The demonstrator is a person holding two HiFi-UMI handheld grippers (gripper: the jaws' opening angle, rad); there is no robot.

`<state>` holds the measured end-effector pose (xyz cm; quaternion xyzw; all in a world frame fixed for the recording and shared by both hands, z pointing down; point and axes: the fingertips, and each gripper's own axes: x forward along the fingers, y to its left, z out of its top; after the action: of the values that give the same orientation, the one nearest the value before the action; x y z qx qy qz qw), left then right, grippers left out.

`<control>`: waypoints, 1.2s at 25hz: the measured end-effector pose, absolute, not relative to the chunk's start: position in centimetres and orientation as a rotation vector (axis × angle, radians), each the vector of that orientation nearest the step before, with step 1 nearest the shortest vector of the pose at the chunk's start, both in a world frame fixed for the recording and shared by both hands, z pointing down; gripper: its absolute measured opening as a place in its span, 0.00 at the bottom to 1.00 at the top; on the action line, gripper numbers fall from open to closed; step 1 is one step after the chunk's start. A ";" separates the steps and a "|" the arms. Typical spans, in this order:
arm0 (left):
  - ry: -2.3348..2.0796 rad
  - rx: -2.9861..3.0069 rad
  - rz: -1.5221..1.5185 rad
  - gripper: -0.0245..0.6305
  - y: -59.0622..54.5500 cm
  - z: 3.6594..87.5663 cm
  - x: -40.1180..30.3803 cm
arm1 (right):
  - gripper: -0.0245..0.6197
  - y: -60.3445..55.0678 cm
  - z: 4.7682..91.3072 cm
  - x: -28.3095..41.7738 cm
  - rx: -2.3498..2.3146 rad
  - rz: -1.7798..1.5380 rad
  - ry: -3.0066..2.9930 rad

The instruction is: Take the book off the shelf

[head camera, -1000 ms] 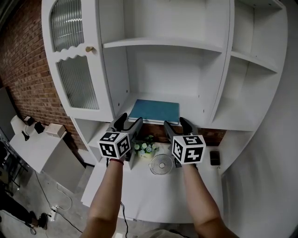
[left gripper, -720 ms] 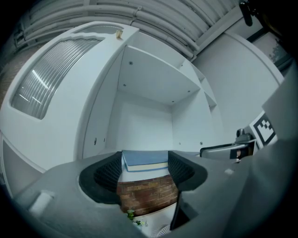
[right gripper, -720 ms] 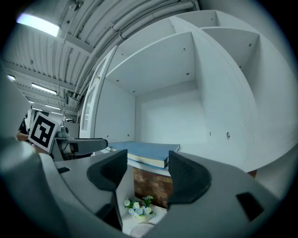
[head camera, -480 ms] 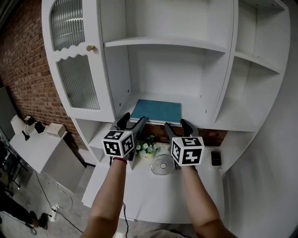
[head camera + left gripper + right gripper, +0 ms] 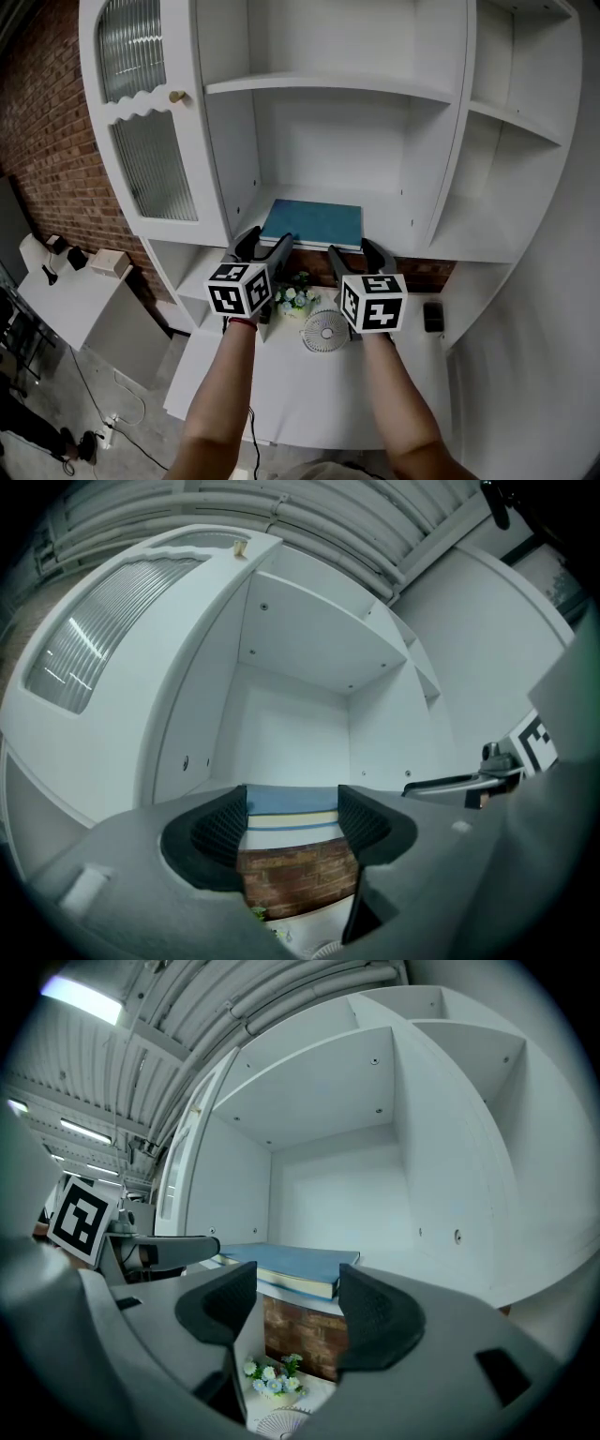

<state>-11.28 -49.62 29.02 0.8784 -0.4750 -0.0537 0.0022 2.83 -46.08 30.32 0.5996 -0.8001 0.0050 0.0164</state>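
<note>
Where the white cabinet's ribbed-glass door (image 5: pixel 150 164) ends, the left gripper (image 5: pixel 265 242) hovers just under the lip of the white painted shelf (image 5: pixel 398 217), jaws spread and grasping nothing; the flat teal-blue book (image 5: pixel 314 223) lies untouched on that shelf, its front edge near the lip, framed between those jaws but beyond them; the right gripper (image 5: pixel 352 251) hangs beside, likewise released and empty. The step in hand looks like the approach; the next move probably calls for raising one gripper level with the book's edge, advancing, and closing on cover and pages before drawing it outward.
</note>
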 end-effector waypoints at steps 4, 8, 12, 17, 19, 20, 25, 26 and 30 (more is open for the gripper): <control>-1.484 2.741 -0.193 0.49 -49.4 28.9 -11.3 | 0.46 -46.0 30.2 2.8 1.868 0.039 -2.504; -1.477 2.733 -0.200 0.49 -49.0 29.1 -11.2 | 0.46 -45.8 30.2 3.0 1.866 0.065 -2.528; -1.478 2.726 -0.209 0.49 -48.4 29.1 -11.3 | 0.46 -45.4 30.3 3.0 1.855 0.069 -2.539; -1.482 2.725 -0.222 0.49 -47.1 28.7 -11.1 | 0.46 -44.5 30.3 3.2 1.849 0.069 -2.551; -1.483 2.724 -0.235 0.49 -46.6 28.5 -11.0 | 0.46 -44.2 30.3 3.3 1.845 0.068 -2.559; -1.483 2.723 -0.240 0.49 -46.3 28.4 -11.0 | 0.46 -44.0 30.2 3.3 1.843 0.069 -2.563; -1.473 2.707 -0.272 0.49 -45.0 28.5 -10.8 | 0.46 -42.9 30.3 3.6 1.837 0.073 -2.580; -1.472 2.703 -0.281 0.49 -44.7 28.5 -10.8 | 0.46 -42.6 30.3 3.7 1.835 0.072 -2.583; -1.475 2.694 -0.307 0.49 -43.7 28.2 -10.8 | 0.46 -41.5 30.1 3.7 1.830 0.065 -2.595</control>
<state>-10.82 -43.68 28.23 0.8725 -0.4776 -0.0994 0.0274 3.71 -41.48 30.14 0.5761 -0.8170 0.0204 -0.0172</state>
